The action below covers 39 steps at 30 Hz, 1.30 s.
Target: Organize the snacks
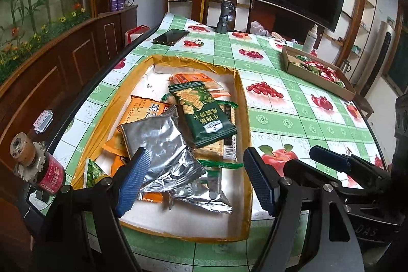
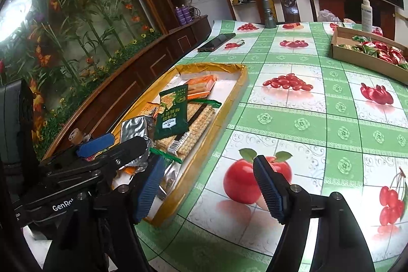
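Near left edge of tabletop: yellow-rimmed tray (image 1: 241, 83), snack packets piled inside.
Pile top: green cracker packet (image 1: 202, 114); silver foil packet (image 1: 163, 144) beside it.
Left gripper (image 1: 195, 185): I see jaws spread over foil, seemingly not pinching.
Right gripper (image 2: 209, 185): spread, empty, above tablecloth (image 2: 301, 124).
Far right corner: cardboard box (image 2: 362, 60) of candies.

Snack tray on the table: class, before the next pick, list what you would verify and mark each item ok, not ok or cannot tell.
1. Left gripper open with nothing between its pads: ok.
2. Right gripper open and empty: ok.
3. Silver packet lies on top of the pile, reachable: ok.
4. Green packet free of the others: not ok, it overlaps the cracker packs.
5. Tray flat on the table: ok.
6. Room left in the cardboard box of red snacks: cannot tell.
7. Right gripper over the tray: not ok, it is over the tablecloth beside it.
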Tool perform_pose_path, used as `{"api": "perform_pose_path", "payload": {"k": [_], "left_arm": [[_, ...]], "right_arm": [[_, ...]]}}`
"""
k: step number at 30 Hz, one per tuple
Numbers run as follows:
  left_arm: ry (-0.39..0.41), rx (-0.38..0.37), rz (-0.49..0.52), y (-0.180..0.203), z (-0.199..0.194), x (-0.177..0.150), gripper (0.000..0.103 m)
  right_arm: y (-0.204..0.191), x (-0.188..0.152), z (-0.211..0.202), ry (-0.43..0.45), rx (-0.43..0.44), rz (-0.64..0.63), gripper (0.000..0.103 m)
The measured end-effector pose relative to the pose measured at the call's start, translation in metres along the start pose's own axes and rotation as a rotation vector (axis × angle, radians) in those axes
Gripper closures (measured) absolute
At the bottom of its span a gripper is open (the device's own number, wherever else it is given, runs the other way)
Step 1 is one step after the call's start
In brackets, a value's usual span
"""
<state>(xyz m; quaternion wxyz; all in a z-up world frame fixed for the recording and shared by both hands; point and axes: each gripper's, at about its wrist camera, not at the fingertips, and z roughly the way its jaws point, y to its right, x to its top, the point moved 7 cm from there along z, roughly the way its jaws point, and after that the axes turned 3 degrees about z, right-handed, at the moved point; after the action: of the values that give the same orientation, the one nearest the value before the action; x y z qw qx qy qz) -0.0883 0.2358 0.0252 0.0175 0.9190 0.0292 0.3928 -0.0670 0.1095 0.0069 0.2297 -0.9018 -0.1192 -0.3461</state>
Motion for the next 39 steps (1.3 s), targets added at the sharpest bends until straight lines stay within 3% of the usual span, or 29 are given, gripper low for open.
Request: {"api": "perform_pose_path", "payload": {"k": [8,12,16,17,19,22,28,33,39], "left_arm": [[0.016,0.007,0.013,0.009,-0.01,-0.001,0.027],[0.068,0.04,0.008,0.007,-0.023,0.004,0.027],[0.253,0.164,0.014,-0.001,-0.064,0.014,0.025],[0.302,0.177,0.017,-0.002,-0.076,0.017,0.015],[0.396,0.16,0.012,-0.003,-0.098,0.02,0.003],[0.469,0.131,-0.047,-0.014,-0.111,0.015,0.0],[0.408,0.175,-0.051,-0.027,-0.099,0.013,0.0],[0.384,0.048,-0.095,-0.026,-0.09,0.012,0.0],[0.3,0.05,-0.075,-0.019,-0.074,0.009,0.0]], "right_arm": [[0.005,-0.003,-0.01,0.011,0.001,0.011,0.029],[0.004,-0.005,-0.015,0.017,0.0,0.006,0.029],[0.003,-0.006,-0.02,0.026,-0.001,-0.004,0.029],[0.002,-0.006,-0.021,0.029,-0.001,-0.009,0.029],[0.0,-0.006,-0.022,0.034,-0.002,-0.02,0.029],[-0.003,-0.008,-0.022,0.035,-0.003,-0.034,0.029],[-0.012,-0.013,-0.019,0.027,0.001,-0.077,0.029],[-0.023,-0.021,-0.011,0.001,0.017,-0.119,0.029],[-0.021,-0.024,-0.006,-0.018,0.025,-0.114,0.029]]}}
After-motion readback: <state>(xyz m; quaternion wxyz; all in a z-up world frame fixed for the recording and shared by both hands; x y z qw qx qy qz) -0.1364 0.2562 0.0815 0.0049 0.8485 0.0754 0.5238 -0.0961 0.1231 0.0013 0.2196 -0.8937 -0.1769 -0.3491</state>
